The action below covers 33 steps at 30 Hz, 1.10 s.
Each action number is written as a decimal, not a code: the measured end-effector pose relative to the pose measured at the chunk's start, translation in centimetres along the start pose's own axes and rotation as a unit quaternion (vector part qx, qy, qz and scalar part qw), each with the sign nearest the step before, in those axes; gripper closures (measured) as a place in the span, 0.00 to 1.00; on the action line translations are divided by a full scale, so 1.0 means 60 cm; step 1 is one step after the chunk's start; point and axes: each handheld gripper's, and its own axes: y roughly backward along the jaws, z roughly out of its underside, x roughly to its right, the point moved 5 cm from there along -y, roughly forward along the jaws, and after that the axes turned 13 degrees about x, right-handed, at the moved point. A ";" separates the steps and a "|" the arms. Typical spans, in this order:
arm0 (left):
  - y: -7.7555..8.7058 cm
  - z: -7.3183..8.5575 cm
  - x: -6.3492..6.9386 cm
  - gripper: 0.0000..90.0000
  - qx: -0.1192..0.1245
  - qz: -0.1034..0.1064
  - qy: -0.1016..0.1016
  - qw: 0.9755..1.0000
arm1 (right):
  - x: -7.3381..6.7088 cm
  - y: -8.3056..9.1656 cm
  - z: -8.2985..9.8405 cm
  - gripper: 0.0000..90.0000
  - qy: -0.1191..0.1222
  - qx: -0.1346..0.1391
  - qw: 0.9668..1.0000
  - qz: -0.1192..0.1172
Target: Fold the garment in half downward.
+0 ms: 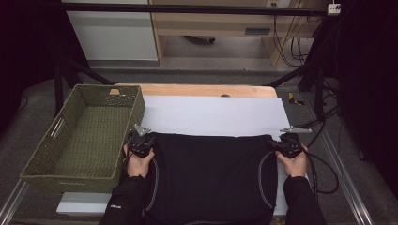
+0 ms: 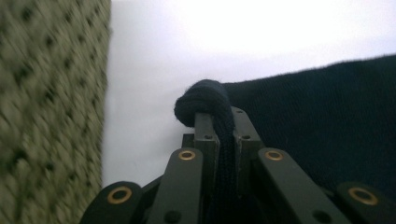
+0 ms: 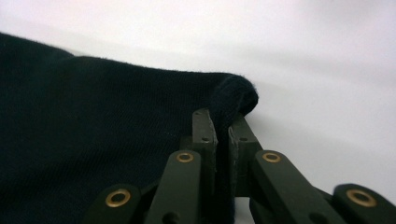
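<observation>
A black garment (image 1: 209, 173) lies spread flat on the white sheet (image 1: 211, 115) that covers the table. At the garment's far left corner sits my left gripper (image 1: 143, 136), shut on a bunched fold of the black cloth (image 2: 205, 100). My right gripper (image 1: 287, 139) is at the far right corner, its jaws pinched on the cloth's edge (image 3: 233, 95). Both hands rest low on the table behind the grippers.
A green woven basket (image 1: 70, 136) stands at the left, its wall (image 2: 46, 112) close beside my left gripper. The table's wooden far edge (image 1: 206, 90) shows beyond the sheet. Cables (image 1: 324, 173) trail off to the right of the table.
</observation>
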 end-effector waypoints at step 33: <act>-0.025 -0.027 0.001 0.63 0.004 0.006 0.002 1.000 | 0.015 -0.041 -0.028 0.79 0.031 0.015 0.998 0.047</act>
